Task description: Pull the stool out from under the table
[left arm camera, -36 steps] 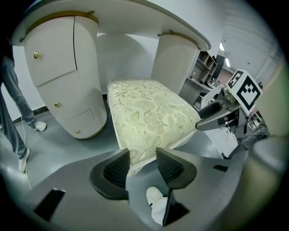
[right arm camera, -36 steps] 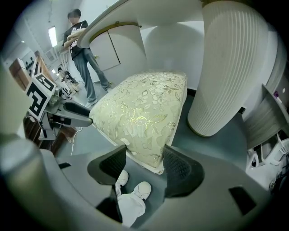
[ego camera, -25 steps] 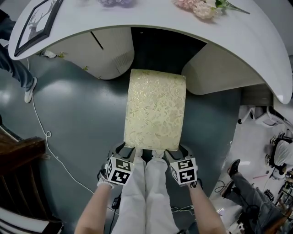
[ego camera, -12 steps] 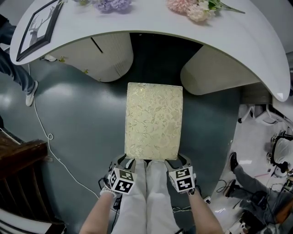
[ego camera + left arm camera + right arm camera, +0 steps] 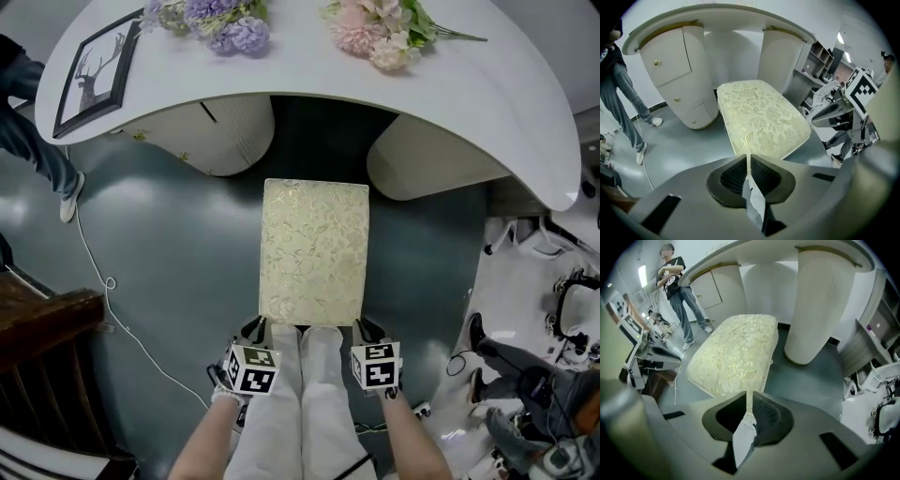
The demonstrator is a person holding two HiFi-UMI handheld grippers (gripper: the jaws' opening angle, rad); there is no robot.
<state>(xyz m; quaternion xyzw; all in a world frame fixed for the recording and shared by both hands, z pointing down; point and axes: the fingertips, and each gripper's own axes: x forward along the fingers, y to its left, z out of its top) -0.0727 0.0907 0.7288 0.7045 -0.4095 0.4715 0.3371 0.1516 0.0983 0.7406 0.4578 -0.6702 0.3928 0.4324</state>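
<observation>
The cream brocade rectangular stool (image 5: 314, 251) has come clear of the curved white surface (image 5: 525, 131) onto open floor. My left gripper (image 5: 255, 329) and right gripper (image 5: 367, 328) are off it, jaws closing empty, nearly together; the pulling looks finished.

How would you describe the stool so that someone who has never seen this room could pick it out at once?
Find the big curved white table with flowers on top. On the grey floor before the gap between its two rounded white bases stands the stool. It alone is rectangular, topped with pale gold leaf-patterned fabric.
</observation>
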